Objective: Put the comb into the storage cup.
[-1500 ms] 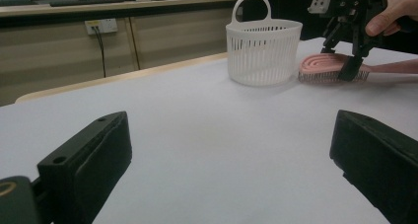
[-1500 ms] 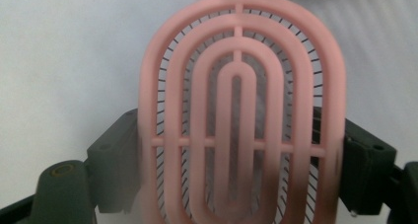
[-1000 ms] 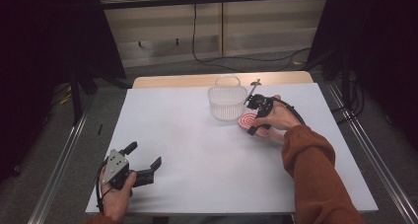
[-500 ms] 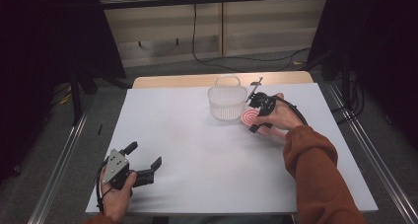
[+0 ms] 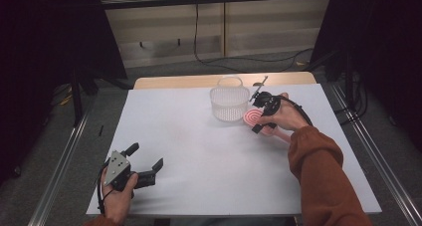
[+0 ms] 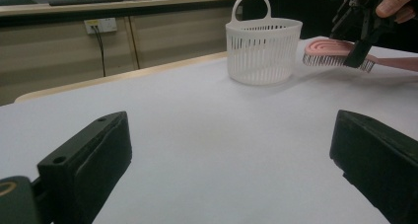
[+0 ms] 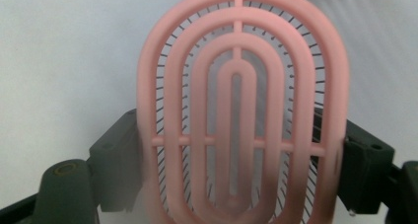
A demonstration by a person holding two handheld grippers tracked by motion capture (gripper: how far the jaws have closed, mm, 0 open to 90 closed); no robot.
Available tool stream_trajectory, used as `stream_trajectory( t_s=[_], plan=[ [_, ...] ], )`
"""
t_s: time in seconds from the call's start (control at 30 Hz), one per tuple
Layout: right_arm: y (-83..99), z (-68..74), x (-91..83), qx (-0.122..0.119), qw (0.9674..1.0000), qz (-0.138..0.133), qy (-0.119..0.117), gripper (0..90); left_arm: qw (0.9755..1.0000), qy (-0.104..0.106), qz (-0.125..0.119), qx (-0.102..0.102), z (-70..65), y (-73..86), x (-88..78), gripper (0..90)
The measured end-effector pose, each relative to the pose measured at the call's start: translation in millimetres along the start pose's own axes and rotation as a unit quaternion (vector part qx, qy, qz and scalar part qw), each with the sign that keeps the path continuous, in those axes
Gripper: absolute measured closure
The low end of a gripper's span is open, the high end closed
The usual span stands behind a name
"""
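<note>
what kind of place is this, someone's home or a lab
Most likely a lab or recording setup, not a home: a white-covered table framed by metal rails, dark curtains at both sides, loose cables along the back wall, and handheld grippers at work.

The hairbrush (image 7: 236, 115) is salmon pink, its head a pattern of nested oval rings crossed by thin bars, with fine dark bristles. Just beside the hairbrush, the basket (image 5: 229, 103) is white with narrow vertical slits. The table (image 5: 199, 151) under the hairbrush is plain white.
</note>
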State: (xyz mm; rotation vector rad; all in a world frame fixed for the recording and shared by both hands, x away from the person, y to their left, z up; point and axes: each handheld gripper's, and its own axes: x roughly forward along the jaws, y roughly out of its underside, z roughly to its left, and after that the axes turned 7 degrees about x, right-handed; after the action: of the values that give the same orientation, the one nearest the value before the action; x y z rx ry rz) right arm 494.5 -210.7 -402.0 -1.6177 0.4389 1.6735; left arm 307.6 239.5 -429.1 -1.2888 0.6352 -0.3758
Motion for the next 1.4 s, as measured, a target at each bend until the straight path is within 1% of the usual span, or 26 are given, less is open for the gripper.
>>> stream_trajectory(
  t_s=[0.13,0.17,0.2,0.27,0.3,0.37,0.57,0.6,0.67,0.73,0.8,0.97,1.0,1.03,1.07,1.17,1.2,1.23,1.27,1.3,1.4],
  plan=[
    [0.3,2.9,-1.8,-0.005,1.0000,0.001,0.001,20.4,1.0000,0.000,0.000,-0.001,-0.1,0.1,0.0,2.5],
    [0.4,3.5,-3.2,-0.005,1.0000,-0.001,-0.002,20.3,1.0000,0.000,0.001,0.000,-0.2,0.1,0.0,2.5],
    [0.9,3.6,-8.1,-0.002,0.9999,-0.010,-0.003,20.4,1.0000,0.000,-0.001,0.000,-0.3,0.0,0.1,2.5],
    [1.3,3.6,-9.4,-0.002,0.9999,-0.011,-0.005,20.3,1.0000,0.000,0.000,-0.001,-0.4,0.0,0.0,2.5],
    [2.4,3.5,-12.2,0.000,0.9999,-0.015,0.002,20.3,1.0000,0.000,0.001,0.001,-0.3,0.0,0.1,2.5],
    [3.1,4.3,-14.3,0.001,0.9998,-0.020,0.006,20.4,1.0000,0.000,0.002,0.003,-0.2,0.0,0.2,2.5],
    [3.4,8.0,-22.8,0.003,0.9995,-0.032,0.006,20.4,1.0000,-0.001,0.002,0.001,-0.4,0.1,0.3,2.5],
    [4.3,8.1,-25.9,0.003,0.9993,-0.036,0.009,20.3,1.0000,-0.001,0.001,0.001,-0.4,0.1,0.3,2.5],
    [4.6,7.9,-26.6,0.003,0.9992,-0.038,0.010,20.4,1.0000,-0.001,0.002,0.001,-0.5,0.0,0.3,2.5],
    [6.5,7.6,-30.4,0.010,0.9989,-0.044,0.011,20.4,1.0000,-0.001,0.002,0.002,-0.3,0.0,0.1,2.5],
    [6.6,7.6,-31.4,0.010,0.9988,-0.047,0.011,20.3,1.0000,-0.001,0.002,0.001,-0.4,0.1,0.3,2.5],
    [8.2,9.3,-40.0,0.012,0.9975,-0.069,0.011,20.4,1.0000,0.000,-0.002,0.000,-0.4,-0.1,0.1,2.4],
    [8.4,9.9,-41.3,0.016,0.9974,-0.069,0.011,20.4,1.0000,0.000,-0.002,0.000,-0.4,-0.1,0.1,2.4],
    [8.8,9.6,-42.3,0.014,0.9972,-0.073,0.011,20.3,1.0000,0.000,-0.001,0.000,-0.3,-0.1,0.0,2.5],
    [9.5,9.9,-44.3,0.019,0.9967,-0.077,0.014,20.3,1.0000,0.000,-0.001,0.000,-0.2,-0.1,-0.1,2.5],
    [10.2,10.6,-46.4,0.024,0.9960,-0.084,0.018,20.4,1.0000,0.000,-0.001,0.000,-0.6,-0.2,-0.1,2.5],
    [10.4,10.2,-47.2,0.027,0.9955,-0.088,0.020,20.4,1.0000,-0.001,-0.001,0.000,-0.5,-0.2,0.0,2.5],
    [11.1,10.2,-49.3,0.036,0.9946,-0.095,0.020,20.3,1.0000,0.000,-0.002,0.000,-0.5,-0.1,0.0,2.5],
    [11.1,10.2,-49.3,0.036,0.9946,-0.095,0.020,20.3,1.0000,0.000,-0.001,0.001,-0.3,-0.1,-0.1,2.5],
    [11.5,10.2,-50.5,0.040,0.9940,-0.099,0.025,20.4,1.0000,-0.001,-0.001,0.001,-0.3,-0.2,-0.3,2.5],
    [12.8,9.5,-53.7,0.049,0.9923,-0.111,0.028,20.4,1.0000,-0.001,0.000,0.003,0.1,-0.2,-0.5,2.5]
  ],
)
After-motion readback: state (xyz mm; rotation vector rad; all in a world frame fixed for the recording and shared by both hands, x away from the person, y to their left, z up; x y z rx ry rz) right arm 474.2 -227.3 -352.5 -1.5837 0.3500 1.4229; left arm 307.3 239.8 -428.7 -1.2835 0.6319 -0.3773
